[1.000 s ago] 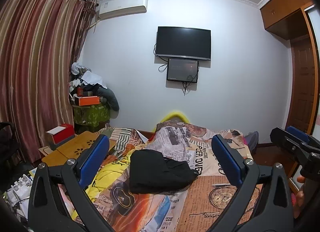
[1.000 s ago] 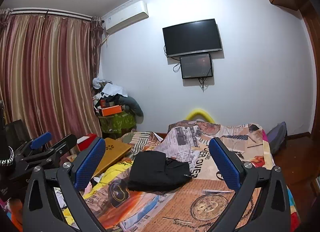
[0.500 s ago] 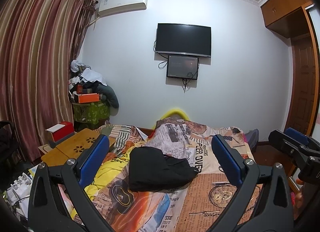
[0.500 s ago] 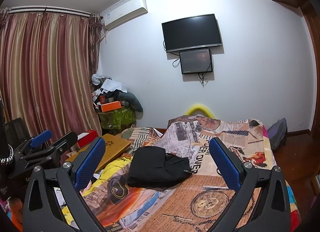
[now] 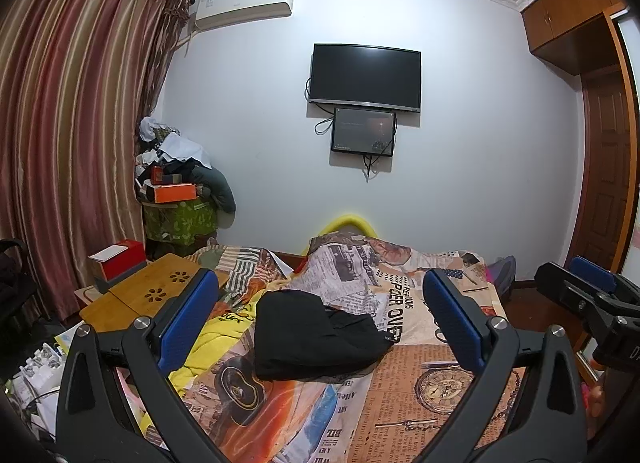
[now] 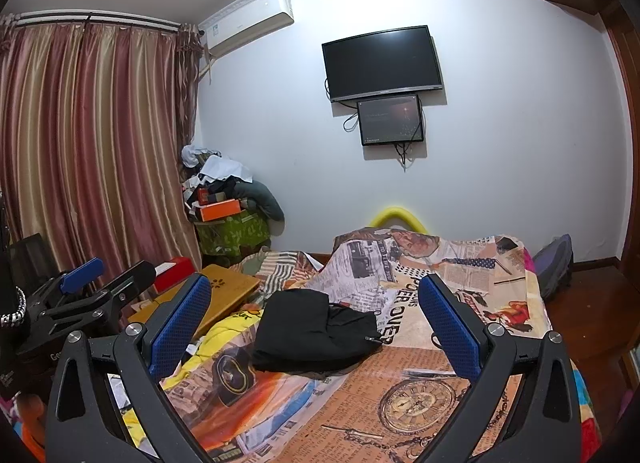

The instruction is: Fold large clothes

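Note:
A black garment (image 5: pixel 316 337) (image 6: pixel 316 331) lies bunched in a folded heap in the middle of the bed (image 5: pixel 436 379) (image 6: pixel 416 395), on a newspaper-print cover. My left gripper (image 5: pixel 320 315) is held above the near part of the bed, open, with its blue pads wide apart and nothing between them. My right gripper (image 6: pixel 316 313) stands the same way, open and empty, short of the garment. In the left wrist view the right gripper (image 5: pixel 588 291) shows at the right edge; in the right wrist view the left gripper (image 6: pixel 96 287) shows at the left.
A yellow cloth (image 5: pixel 216 337) lies on the bed's left side beside a wooden lap table (image 5: pixel 152 295) bearing a red box (image 5: pixel 120 259). A cluttered pile (image 5: pixel 176 187) stands by the curtain (image 5: pixel 68 143). A TV (image 5: pixel 366 77) hangs on the far wall; a backpack (image 6: pixel 554 265) sits right.
Both views have tilted slightly upward, so the bed and garment sit a little lower in frame. Both grippers stay open and empty; the garment has not moved.

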Tool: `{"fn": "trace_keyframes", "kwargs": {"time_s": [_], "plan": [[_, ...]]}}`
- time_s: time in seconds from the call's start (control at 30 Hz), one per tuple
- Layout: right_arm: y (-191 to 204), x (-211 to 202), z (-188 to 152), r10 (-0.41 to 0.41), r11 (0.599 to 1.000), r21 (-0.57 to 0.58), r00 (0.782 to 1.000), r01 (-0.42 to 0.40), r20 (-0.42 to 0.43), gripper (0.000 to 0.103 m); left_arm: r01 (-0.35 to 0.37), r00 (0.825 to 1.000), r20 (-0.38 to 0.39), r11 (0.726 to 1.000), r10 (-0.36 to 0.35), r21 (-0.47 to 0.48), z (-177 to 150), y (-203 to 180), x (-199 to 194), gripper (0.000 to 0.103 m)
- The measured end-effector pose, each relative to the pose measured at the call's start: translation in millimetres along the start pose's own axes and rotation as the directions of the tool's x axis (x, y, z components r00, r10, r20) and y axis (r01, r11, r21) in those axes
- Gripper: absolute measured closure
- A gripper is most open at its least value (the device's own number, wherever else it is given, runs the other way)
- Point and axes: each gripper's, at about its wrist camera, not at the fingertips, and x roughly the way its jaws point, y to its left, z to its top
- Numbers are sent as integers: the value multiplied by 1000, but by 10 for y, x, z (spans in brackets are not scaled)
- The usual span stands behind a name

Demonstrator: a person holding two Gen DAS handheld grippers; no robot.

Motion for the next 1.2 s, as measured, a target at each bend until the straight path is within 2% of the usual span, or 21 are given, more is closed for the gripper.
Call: {"fn": "trace_keyframes", "kwargs": {"time_s": [1.2], "plan": [[-96, 75, -47, -16, 1000, 19, 999, 17, -29, 0, 31, 999, -29, 1000, -31, 1, -49, -43, 51, 1]]}}
